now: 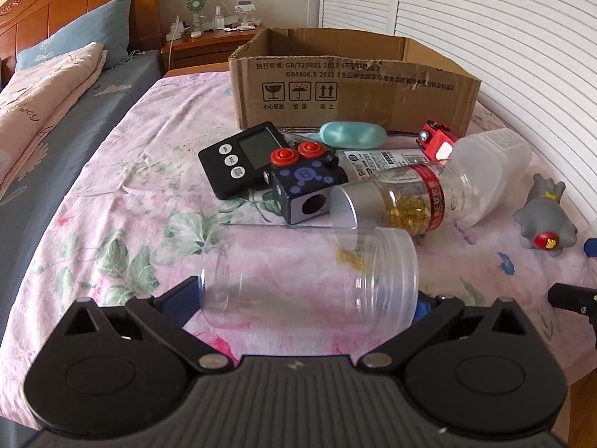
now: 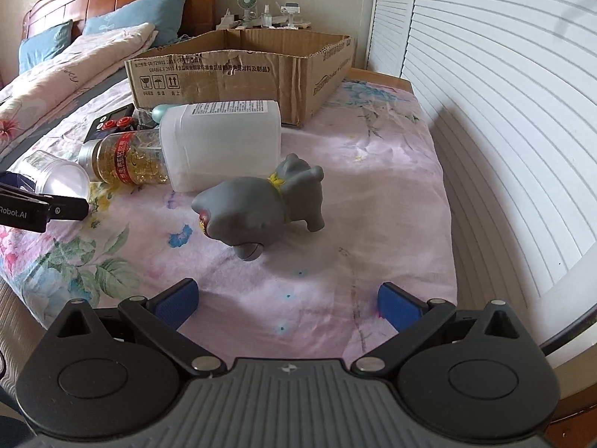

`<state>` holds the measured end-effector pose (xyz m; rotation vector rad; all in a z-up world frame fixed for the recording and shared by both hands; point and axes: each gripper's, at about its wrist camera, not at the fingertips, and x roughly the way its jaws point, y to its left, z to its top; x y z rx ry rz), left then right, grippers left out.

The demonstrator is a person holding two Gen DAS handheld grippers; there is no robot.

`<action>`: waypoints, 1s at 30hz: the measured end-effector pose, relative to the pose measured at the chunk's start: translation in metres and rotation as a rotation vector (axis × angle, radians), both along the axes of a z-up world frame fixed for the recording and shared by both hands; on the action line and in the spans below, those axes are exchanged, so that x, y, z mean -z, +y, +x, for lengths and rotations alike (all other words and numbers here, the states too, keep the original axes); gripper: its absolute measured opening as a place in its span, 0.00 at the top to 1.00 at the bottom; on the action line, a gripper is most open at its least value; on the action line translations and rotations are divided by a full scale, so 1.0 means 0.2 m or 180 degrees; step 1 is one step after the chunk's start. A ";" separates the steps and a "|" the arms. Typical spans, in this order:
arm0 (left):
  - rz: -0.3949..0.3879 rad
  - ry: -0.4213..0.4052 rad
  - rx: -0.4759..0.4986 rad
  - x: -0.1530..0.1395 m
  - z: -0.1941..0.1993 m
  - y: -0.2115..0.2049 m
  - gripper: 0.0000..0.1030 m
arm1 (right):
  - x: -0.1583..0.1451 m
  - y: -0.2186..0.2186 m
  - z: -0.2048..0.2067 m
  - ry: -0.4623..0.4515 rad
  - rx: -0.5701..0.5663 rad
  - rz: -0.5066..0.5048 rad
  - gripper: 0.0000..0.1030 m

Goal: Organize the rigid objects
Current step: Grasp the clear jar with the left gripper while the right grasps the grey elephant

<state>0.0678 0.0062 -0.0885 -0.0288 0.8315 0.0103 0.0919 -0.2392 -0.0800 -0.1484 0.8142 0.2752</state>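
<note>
My left gripper is shut on a clear plastic jar, held sideways just above the floral bedsheet; the jar also shows in the right wrist view. Beyond it lie a black timer, a black cube toy with red buttons, a capsule bottle, a white plastic bottle, a teal case and a red toy car. An open cardboard box stands behind them. My right gripper is open and empty, a little short of a grey toy animal.
The bed's right edge runs along white louvred doors. Pillows and a folded quilt lie at the left. A nightstand with a small fan stands behind the box.
</note>
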 end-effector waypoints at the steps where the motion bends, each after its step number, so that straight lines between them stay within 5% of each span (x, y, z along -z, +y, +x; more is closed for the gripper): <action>1: -0.0012 -0.0004 -0.0034 0.00 -0.01 0.00 0.01 | 0.00 0.00 0.00 0.0004 -0.0005 -0.0003 0.00; 23: -0.0115 -0.0157 -0.0093 -0.02 -0.04 -0.02 0.11 | -0.08 0.09 0.27 -0.0086 -0.0941 -0.0122 0.00; 30: -0.0155 -0.0156 -0.0046 -0.02 -0.03 -0.01 0.11 | -0.07 0.15 0.26 -0.0031 -0.1065 -0.0316 0.21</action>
